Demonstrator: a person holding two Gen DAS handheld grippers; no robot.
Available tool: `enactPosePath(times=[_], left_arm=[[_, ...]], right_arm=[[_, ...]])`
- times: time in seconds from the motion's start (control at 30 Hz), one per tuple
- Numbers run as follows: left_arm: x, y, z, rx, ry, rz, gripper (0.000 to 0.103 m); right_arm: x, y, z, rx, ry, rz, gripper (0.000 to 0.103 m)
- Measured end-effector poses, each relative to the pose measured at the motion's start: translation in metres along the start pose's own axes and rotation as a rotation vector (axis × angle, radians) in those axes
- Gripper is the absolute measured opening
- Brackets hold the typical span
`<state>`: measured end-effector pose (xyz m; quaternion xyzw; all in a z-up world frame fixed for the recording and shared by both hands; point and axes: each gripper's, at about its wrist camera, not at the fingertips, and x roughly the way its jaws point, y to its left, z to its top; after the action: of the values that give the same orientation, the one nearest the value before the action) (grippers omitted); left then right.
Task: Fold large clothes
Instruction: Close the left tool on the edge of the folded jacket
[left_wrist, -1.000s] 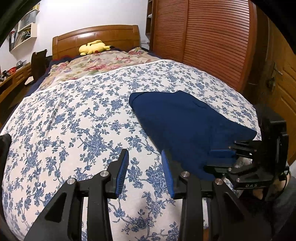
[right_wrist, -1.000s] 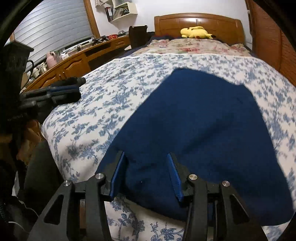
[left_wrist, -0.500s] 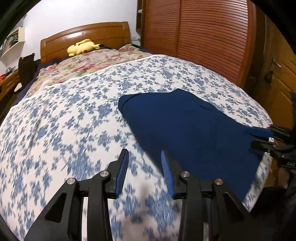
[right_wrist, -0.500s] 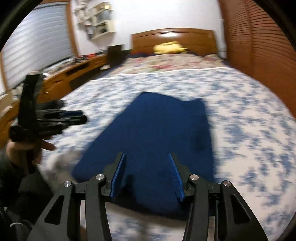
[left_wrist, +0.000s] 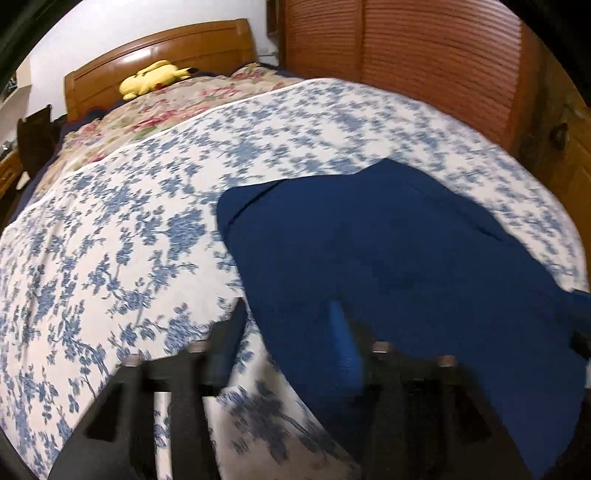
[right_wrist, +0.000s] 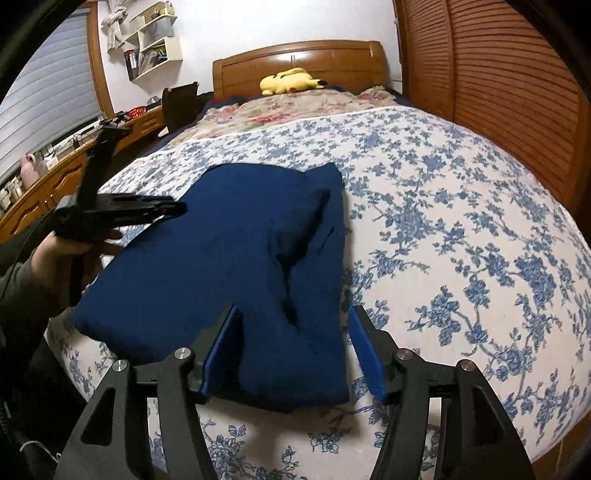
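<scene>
Both grippers have shifted since the earlier frames: the left gripper (left_wrist: 288, 332) now sits over the near left edge of the navy garment (right_wrist: 229, 266), where a second ago it hung over bare bedspread, and the right gripper (right_wrist: 295, 350) has swung from the garment's middle to its near right corner. Both sets of jaws have just been opening. The right jaws stand apart, straddling the garment's near edge, with the cloth lying between the blue pads and not pinched. The left jaws also stand apart, one finger over the bedspread and the other over the navy cloth; that view is blurred, so any contact cannot be told.

No writing on the garment or the grippers can be read now; the small lettering seen earlier on the right gripper's body is out of view.

The garment lies folded flat on the near part of the bed, on the white bedspread with blue flowers (right_wrist: 461, 229), a dark crease running along its right half. A hand (right_wrist: 55, 251) at the left holds the left gripper's handle. Farther off lie a pink floral quilt (right_wrist: 295, 107) and a yellow plush toy (right_wrist: 288, 81) against the wooden headboard (right_wrist: 303, 59). Slatted wooden wardrobe doors (right_wrist: 498, 81) stand at the right; a wooden desk (right_wrist: 55, 173), wall shelves (right_wrist: 155, 48) and a window blind (right_wrist: 48, 96) are at the left.
</scene>
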<state>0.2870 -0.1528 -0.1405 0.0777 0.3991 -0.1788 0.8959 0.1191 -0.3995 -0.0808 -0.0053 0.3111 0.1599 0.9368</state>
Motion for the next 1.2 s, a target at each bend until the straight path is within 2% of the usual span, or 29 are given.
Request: enactPosePath(times=[0.1,0.17,0.23,0.43,0.5,0.6,0.93,1.2], left_arm=[[0.015,0.009,0.005,-0.025,0.021,0.001,0.067],[0.023,0.012,0.01,-0.025,0.029,0.009,0.078],[0.028,0.016,0.016,-0.026,0.031,0.014,0.078],[0.03,0.029,0.039,-0.059,0.01,-0.015,0.079],[0.028,0.033,0.045,-0.054,-0.023,0.012,0.079],[0.032,0.037,0.05,-0.056,-0.03,0.021,0.079],[0.048,0.04,0.051,-0.067,-0.015,-0.014,0.066],[0.048,0.038,0.052,-0.048,-0.012,0.0,0.065]], right_arm=[[0.003,0.003,0.0,-0.009,0.011,0.001,0.064],[0.004,0.002,0.001,-0.009,0.01,0.0,0.064],[0.004,-0.002,0.001,0.002,0.012,0.011,0.064],[-0.01,-0.004,-0.012,0.043,-0.01,0.005,0.065],[-0.012,-0.004,-0.015,0.044,-0.011,0.002,0.065],[-0.011,-0.007,-0.02,0.072,-0.002,0.011,0.065],[0.0,-0.009,-0.023,0.122,0.02,0.028,0.072],[0.012,-0.006,-0.022,0.141,0.028,0.09,0.072]])
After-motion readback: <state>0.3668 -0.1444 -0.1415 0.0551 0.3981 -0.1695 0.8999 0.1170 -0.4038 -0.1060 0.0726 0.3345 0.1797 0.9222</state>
